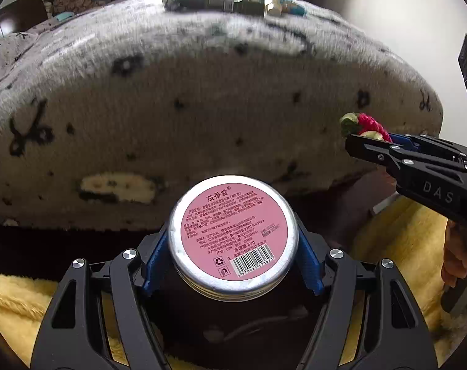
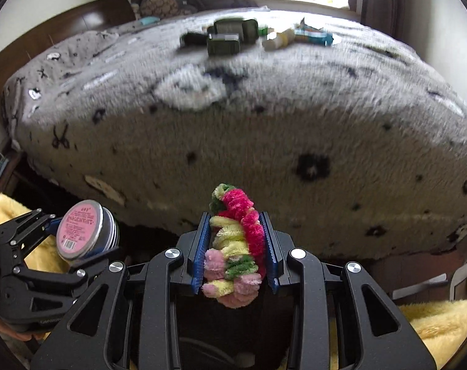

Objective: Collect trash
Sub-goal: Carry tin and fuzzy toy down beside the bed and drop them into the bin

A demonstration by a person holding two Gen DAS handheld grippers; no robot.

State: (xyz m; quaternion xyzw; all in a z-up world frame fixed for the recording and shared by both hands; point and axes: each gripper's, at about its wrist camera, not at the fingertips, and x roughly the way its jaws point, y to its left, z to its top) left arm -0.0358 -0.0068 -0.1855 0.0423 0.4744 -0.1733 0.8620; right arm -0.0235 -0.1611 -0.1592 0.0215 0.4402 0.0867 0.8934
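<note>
While both grippers hang beyond the bed edge, left gripper jaws clamp the round tin; right gripper jaws pinch the chenille garland, long axis running forward. Dark opening directly below; bin unconfirmed.

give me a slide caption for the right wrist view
Right tool grips a chenille scrunchie before a fleece-covered bed.

A round silver tin with a pink printed label and barcode sits clamped by its sides between blue pads, label face tilted toward the camera (its ridged metal wall shows in the right wrist view). To its right, a fuzzy chenille bundle of magenta, yellow, pink and green loops is pinched upright, near the bed's edge.
</note>
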